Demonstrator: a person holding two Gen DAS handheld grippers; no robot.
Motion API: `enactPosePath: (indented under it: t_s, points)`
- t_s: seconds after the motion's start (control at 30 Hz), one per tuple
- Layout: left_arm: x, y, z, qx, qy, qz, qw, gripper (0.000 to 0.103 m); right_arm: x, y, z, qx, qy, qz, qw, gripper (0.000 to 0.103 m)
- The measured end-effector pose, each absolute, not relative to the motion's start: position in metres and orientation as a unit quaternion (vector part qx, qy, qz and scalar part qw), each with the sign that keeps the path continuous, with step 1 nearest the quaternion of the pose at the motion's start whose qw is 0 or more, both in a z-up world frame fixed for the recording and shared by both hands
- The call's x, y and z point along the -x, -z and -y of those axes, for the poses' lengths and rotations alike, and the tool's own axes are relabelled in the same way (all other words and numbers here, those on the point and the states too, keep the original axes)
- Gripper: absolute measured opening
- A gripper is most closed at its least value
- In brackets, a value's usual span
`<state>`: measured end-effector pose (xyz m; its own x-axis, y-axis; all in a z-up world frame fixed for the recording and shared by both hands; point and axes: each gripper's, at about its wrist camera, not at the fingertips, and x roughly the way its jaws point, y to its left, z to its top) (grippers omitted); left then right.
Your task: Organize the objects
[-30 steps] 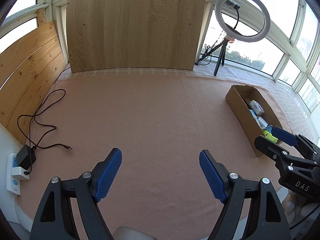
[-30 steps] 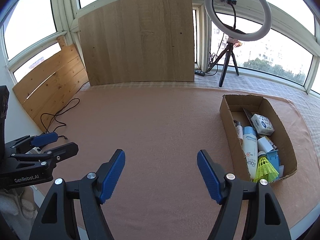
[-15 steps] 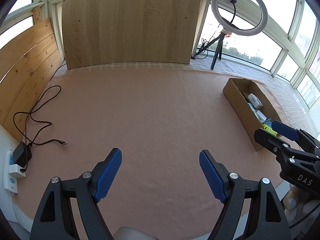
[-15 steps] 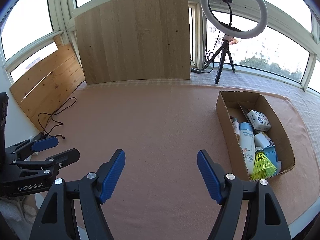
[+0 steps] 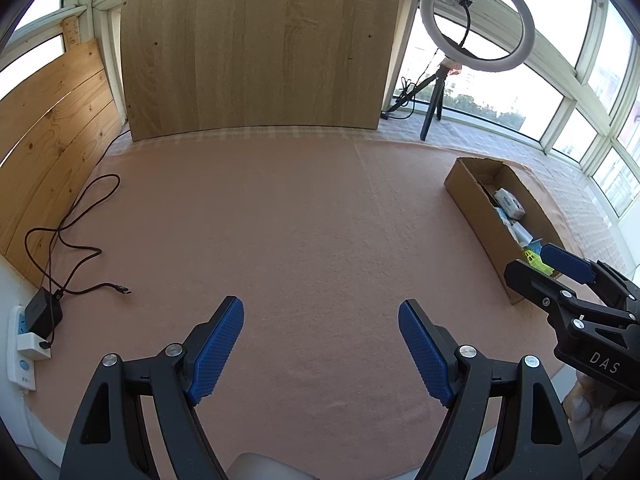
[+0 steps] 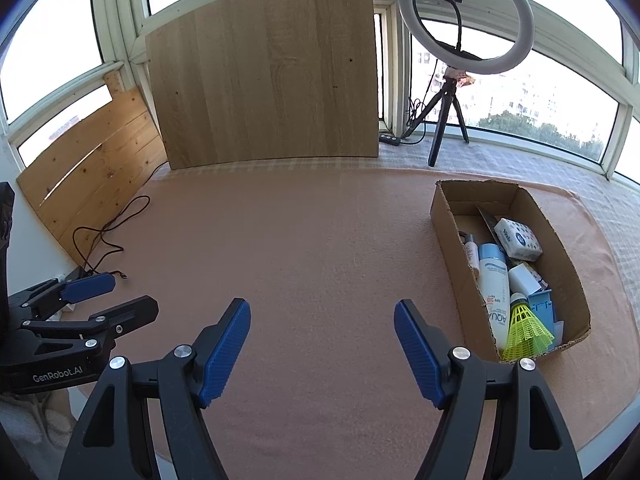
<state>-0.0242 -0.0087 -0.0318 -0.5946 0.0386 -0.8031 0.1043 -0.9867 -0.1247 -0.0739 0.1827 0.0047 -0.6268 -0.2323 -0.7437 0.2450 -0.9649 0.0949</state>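
A long cardboard box (image 6: 447,228) lies at the right of the pink-covered table (image 6: 304,248). It holds a white spray bottle (image 6: 495,280), a yellow shuttlecock (image 6: 525,326), a white tissue pack (image 6: 517,239) and other small items. The box also shows in the left wrist view (image 5: 476,208). My left gripper (image 5: 321,344) is open and empty above the table's front edge; it shows at the left of the right wrist view (image 6: 98,300). My right gripper (image 6: 322,346) is open and empty, left of the box; it shows in the left wrist view (image 5: 552,266).
A wooden board (image 6: 266,72) leans upright at the back, and a slatted wooden panel (image 5: 44,136) stands at the left. A ring light on a tripod (image 6: 464,28) stands back right. A black cable (image 5: 72,236) runs to a charger in a power strip (image 5: 28,344).
Both grippers have drawn back and risen slightly, so the table looks farther away. Both stay open and empty. The box and its contents have not moved.
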Motion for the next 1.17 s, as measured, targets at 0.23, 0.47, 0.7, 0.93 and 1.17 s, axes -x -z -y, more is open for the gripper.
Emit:
enactPosePath:
  t_s: [0.23, 0.47, 0.7, 0.93, 1.17]
  points:
    - [0.0257, 0.0312, 0.0074, -0.449, 0.890, -0.079, 0.018, 0.083, 0.0752, -0.0050, -0.1838, -0.411, 0.902, -0.008, 0.131, 0.071]
    - [0.0274, 0.0314, 0.0065, -0.450, 0.889, -0.078, 0.018, 0.083, 0.0776, -0.0042, -0.1831, -0.413, 0.901, -0.009, 0.132, 0.071]
    - [0.0278, 0.0307, 0.0068, -0.450, 0.890, -0.079, 0.018, 0.083, 0.0789, -0.0030, -0.1821, -0.415, 0.900, -0.009, 0.132, 0.071]
    - [0.0295, 0.0312, 0.0074, -0.450, 0.889, -0.078, 0.016, 0.083, 0.0798, -0.0021, -0.1823, -0.417, 0.899, -0.009, 0.133, 0.071]
    - [0.0314, 0.0358, 0.0063, -0.452, 0.888, -0.079, 0.011, 0.083, 0.0791, 0.0022, -0.1826, -0.420, 0.898, -0.008, 0.129, 0.071]
